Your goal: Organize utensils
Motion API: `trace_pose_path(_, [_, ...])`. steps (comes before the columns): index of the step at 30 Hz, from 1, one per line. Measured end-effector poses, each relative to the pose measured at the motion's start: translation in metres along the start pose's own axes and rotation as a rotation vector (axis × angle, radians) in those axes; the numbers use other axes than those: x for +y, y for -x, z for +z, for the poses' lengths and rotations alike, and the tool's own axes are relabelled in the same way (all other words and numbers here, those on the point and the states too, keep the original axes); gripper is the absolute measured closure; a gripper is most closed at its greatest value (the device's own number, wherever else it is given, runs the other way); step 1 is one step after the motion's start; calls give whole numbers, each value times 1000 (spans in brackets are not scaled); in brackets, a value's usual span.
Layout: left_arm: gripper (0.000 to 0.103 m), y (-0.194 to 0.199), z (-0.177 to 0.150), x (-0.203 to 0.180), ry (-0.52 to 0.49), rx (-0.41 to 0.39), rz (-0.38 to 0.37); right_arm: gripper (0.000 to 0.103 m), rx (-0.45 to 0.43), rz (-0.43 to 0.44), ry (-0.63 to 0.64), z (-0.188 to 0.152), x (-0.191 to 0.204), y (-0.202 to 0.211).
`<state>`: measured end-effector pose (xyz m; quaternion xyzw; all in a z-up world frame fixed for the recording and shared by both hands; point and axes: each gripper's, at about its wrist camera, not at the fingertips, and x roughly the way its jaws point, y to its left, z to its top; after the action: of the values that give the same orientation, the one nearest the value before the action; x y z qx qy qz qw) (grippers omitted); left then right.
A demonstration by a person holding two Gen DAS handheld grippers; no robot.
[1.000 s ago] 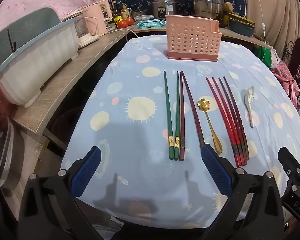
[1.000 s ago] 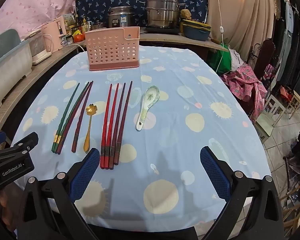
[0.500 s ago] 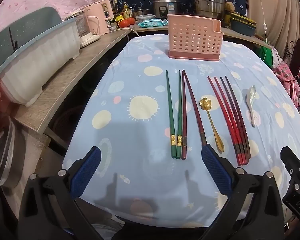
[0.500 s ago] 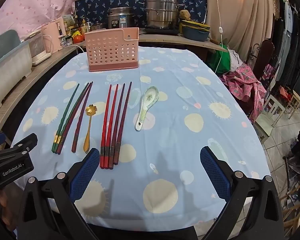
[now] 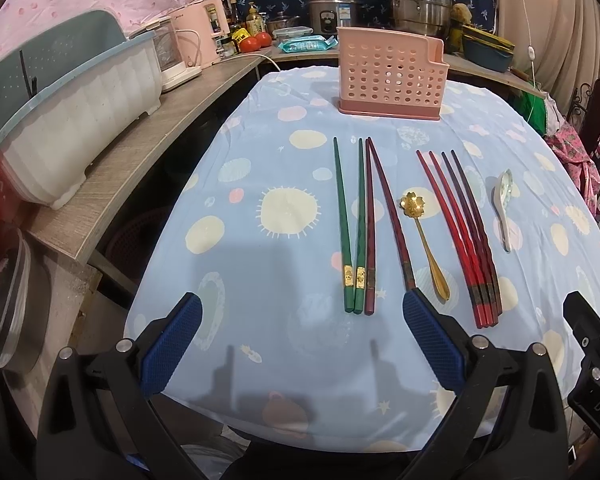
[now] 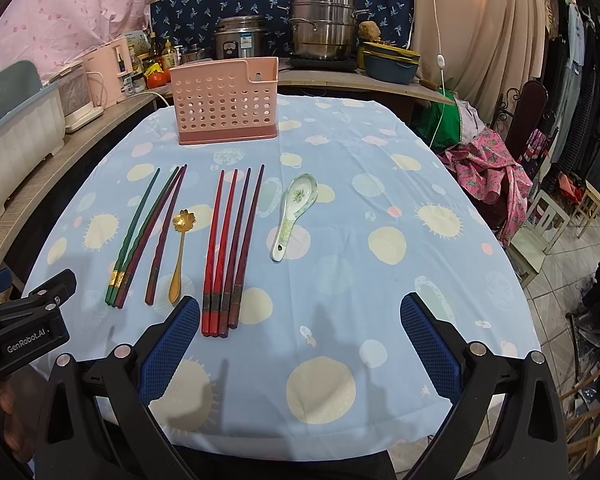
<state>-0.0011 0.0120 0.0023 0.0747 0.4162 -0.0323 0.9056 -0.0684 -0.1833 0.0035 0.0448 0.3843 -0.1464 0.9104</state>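
The utensils lie in a row on the blue dotted tablecloth (image 6: pixel 379 152). From the left: two green chopsticks (image 5: pixel 349 224), two dark red chopsticks (image 5: pixel 379 216), a gold flower spoon (image 5: pixel 423 240), four red chopsticks (image 5: pixel 459 232) & a white spoon (image 6: pixel 296 216) w/ a green picture. The pink holder w/ holes (image 6: pixel 226 106) stands at the far end, well apart from them. Left gripper (image 5: pixel 300 344) hangs near the chopstick ends, its fingers wide apart, holding nothing. Right gripper (image 6: pixel 296 344) is the same, wide apart near the table edge.

Sharp, evenly lit fisheye views with bowed, dark-vignetted edges; soft gripper shadows on the tablecloth (image 5: pixel 284 360).
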Motion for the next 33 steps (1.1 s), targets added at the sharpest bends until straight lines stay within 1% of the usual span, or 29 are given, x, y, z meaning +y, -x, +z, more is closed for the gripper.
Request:
trace_pose_path(6, [7, 2, 2, 8, 1, -1, -5, 7, -4, -4, -1, 2, 1, 3])
trace_pose_path(7, [7, 0, -1, -3, 0, -3, 3, 7, -4, -5, 0, 1, 1, 3])
trace_pose_path(33, [7, 1, -5, -5, 1, 0, 2, 7, -8, -6, 0, 1, 1, 3])
